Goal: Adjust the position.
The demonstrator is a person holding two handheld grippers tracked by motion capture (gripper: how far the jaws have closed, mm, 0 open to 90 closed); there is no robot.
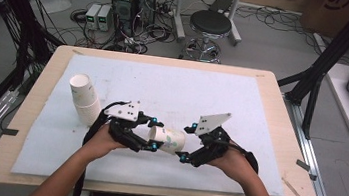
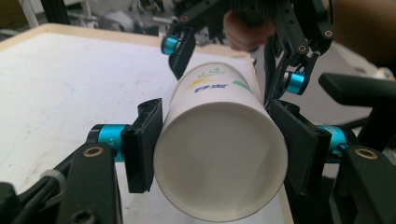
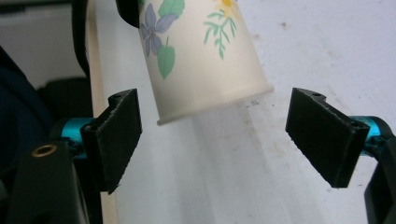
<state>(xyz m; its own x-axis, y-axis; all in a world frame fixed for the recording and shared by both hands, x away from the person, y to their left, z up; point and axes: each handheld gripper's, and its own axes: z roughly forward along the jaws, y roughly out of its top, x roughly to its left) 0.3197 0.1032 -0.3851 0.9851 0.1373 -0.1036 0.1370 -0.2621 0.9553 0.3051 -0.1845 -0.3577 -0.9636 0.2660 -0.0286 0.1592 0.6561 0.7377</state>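
One paper cup (image 1: 167,140) is being held on its side above the table (image 1: 266,154), clamped near the rim by the left hand-held gripper (image 1: 153,134). The right hand-held gripper (image 1: 186,142), at 3 o'clock of it, is standing spread, touching nothing. The cup is being judged light, thin-walled, easily crushed. A stack of cups (image 1: 85,98) is lying at 10 o'clock, count unclear.
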